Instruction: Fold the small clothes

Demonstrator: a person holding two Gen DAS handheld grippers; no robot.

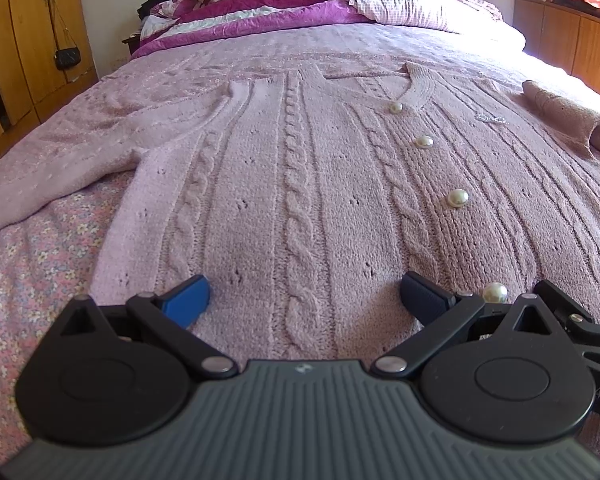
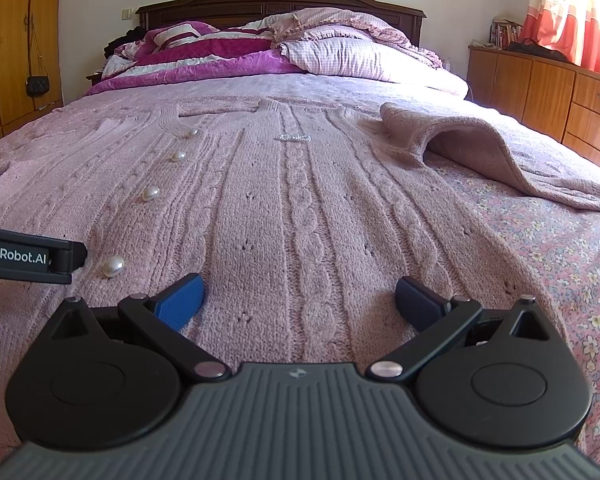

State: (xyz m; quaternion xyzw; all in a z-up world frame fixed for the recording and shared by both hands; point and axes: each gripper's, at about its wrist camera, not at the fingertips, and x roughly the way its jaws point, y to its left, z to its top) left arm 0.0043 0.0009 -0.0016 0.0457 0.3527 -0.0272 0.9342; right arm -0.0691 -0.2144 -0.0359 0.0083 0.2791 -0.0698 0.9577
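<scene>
Sunlit from the curtained window on the right, the bed (image 2: 540, 248) carries a pink cable-knit cardigan (image 1: 300, 184) spread flat, front up, across its floral sheet, collar toward the headboard (image 2: 280, 0) and hem toward the two claws. A row of pearl buttons (image 1: 457, 198) runs down its middle.

Both claws sit low over the hem, side by side. The left claw (image 1: 305, 300) has its blue pads spread wide on either side of a cable rib, clamping nothing; the lowest pearl button lies just beside its right pad. The right claw (image 2: 299, 300) is likewise spread wide, with nothing between its pads.

The left wrist view shows the cardigan's left sleeve (image 1: 60, 160) stretched out flat toward the wardrobe (image 1: 16, 40) side, with bare sheet below it. Only the right wrist view shows the other sleeve (image 2: 480, 148) fully: folded back on itself, rumpled, with open floral sheet beside it out to the bed's edge. That view also catches the left claw's black body (image 2: 28, 258) at its left margin.

Beyond the collar lie a purple quilt (image 2: 204, 60) and a checked pillow (image 2: 360, 56).
</scene>
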